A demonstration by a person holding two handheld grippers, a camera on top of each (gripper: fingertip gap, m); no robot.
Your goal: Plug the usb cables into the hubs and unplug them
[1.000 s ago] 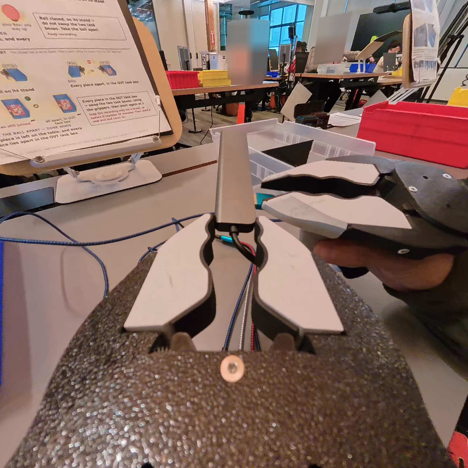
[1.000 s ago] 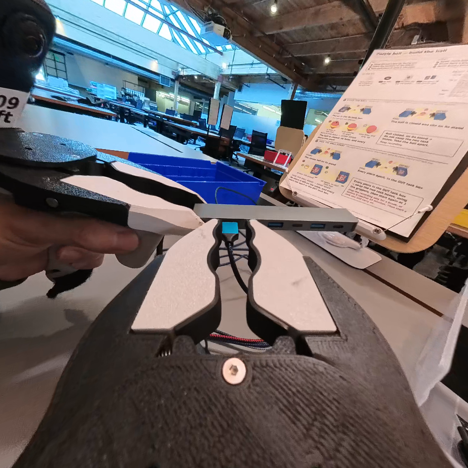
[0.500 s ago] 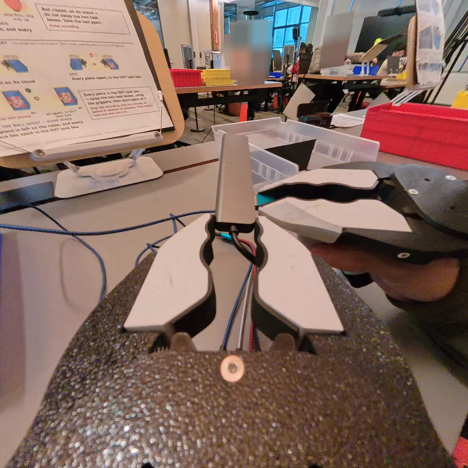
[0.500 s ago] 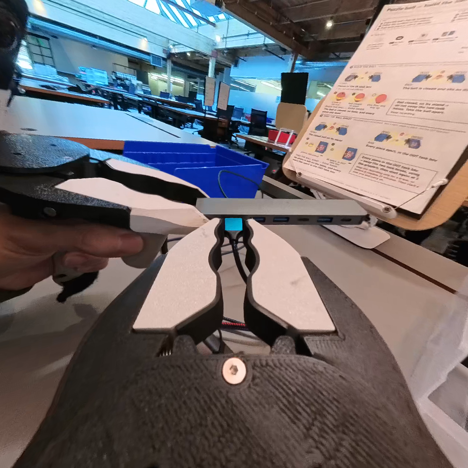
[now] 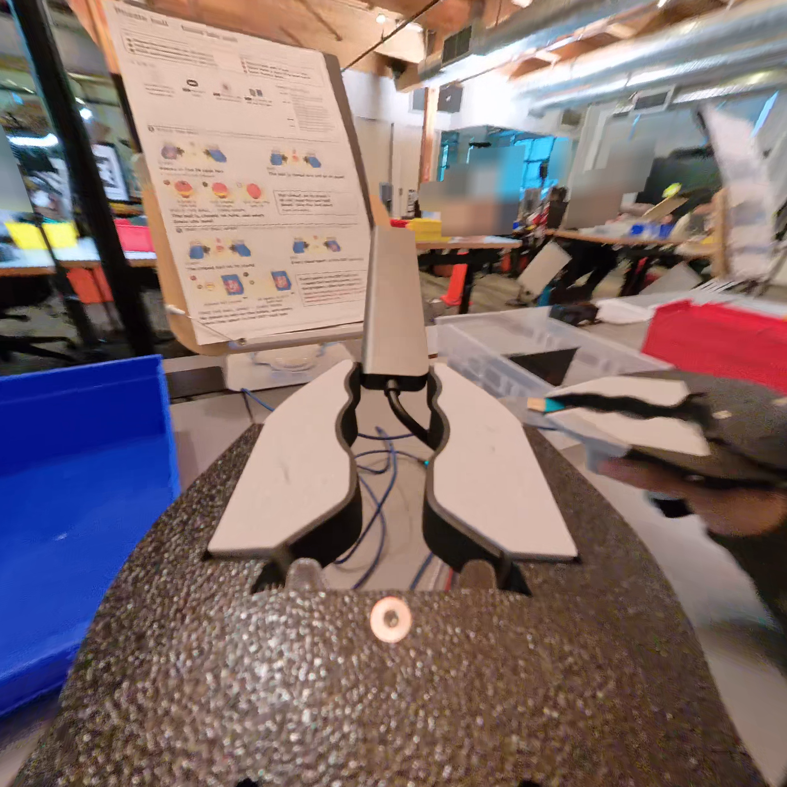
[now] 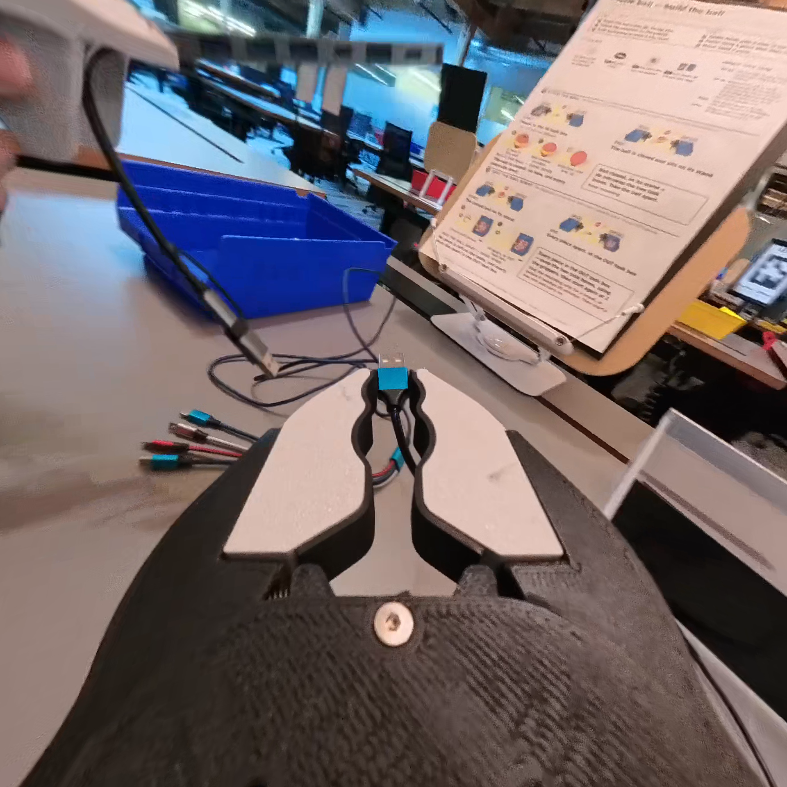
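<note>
My left gripper is shut on the cable end of a slim grey USB hub, which points up and away, raised above the table. My right gripper is shut on a teal USB-A plug, whose metal tip is bare and free. In the left wrist view this gripper holds the plug to the right of the hub, apart from it. In the right wrist view the hub is a blurred bar at the top, and its own lead hangs to the table.
A blue bin sits at the far left of the table. An instruction sheet on a stand is behind. A clear bin and a red bin lie to the right. Several loose cable ends lie on the table. Spacing between my two grippers at the tips: around 15 cm.
The teal plug was in the hub's side port and is now out. The two grippers have moved apart, and the left one has lifted the hub up and to the left.
</note>
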